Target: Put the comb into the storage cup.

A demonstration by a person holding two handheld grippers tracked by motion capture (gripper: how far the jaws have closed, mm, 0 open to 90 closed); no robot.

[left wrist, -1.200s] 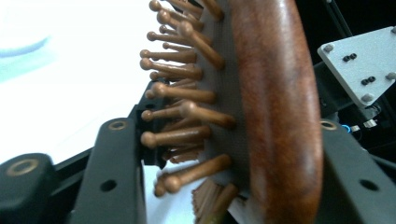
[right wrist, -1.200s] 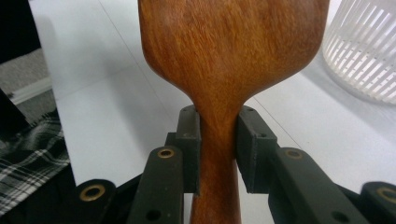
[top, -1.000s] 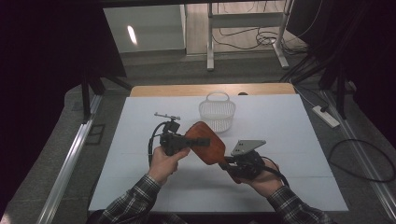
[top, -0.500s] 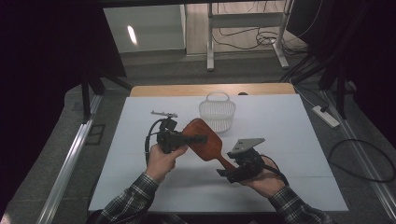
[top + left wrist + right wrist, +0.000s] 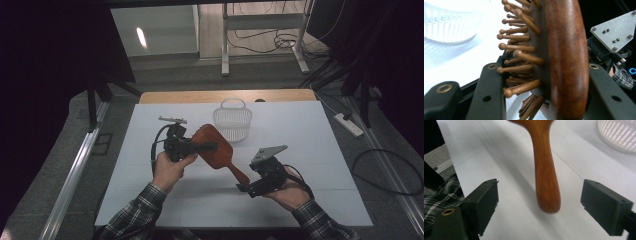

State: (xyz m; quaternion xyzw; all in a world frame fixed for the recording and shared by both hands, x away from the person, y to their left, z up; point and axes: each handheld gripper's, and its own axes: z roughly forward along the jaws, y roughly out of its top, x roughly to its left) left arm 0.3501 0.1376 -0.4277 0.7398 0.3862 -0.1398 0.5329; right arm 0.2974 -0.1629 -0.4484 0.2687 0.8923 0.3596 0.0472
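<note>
Gripping the wooden hairbrush (image 5: 212, 146) by its head in the clamped left tool (image 5: 212, 146), lifting it above the desk (image 5: 320, 130), near the white basket (image 5: 232, 122); spreading the right tool (image 5: 243, 187) wide, its jaws having just been opening, handle between them untouched.

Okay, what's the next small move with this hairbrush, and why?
Probably draw the right claw back from the handle. Its jaws have just been opening and stand clear on both sides of the hairbrush handle, while the left claw is shut on the brush head, so the left carries it alone. Then the left could take it toward the white basket.
</note>
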